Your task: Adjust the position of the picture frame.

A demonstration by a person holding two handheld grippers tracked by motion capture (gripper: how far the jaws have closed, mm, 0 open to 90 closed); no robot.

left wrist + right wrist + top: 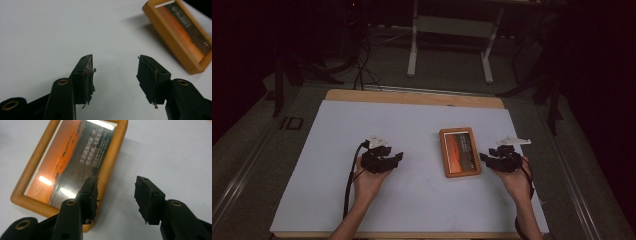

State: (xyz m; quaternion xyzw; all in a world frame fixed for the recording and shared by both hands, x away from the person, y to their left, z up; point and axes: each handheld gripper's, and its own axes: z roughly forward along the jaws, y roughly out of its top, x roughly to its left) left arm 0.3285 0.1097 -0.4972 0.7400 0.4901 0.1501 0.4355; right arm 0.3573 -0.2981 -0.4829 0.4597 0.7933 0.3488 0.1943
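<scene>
- Fingers of the right gripper [116, 197] are gaping wide, empty, straddling the picture frame's [110, 170] near rail; closing squarely on it looks wisest.
- Left gripper [115, 77] is waiting wide open over bare tabletop [50, 32], frame off beyond its right finger.

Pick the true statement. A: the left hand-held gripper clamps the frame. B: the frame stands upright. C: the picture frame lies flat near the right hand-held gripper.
C: the picture frame lies flat on the white table beside the open right hand-held gripper.

The picture frame [459, 152] lies flat on the desk [337, 130], right of centre. The left gripper [398, 158] sits well to its left; the right gripper [483, 157] sits just beside its right edge.
</scene>
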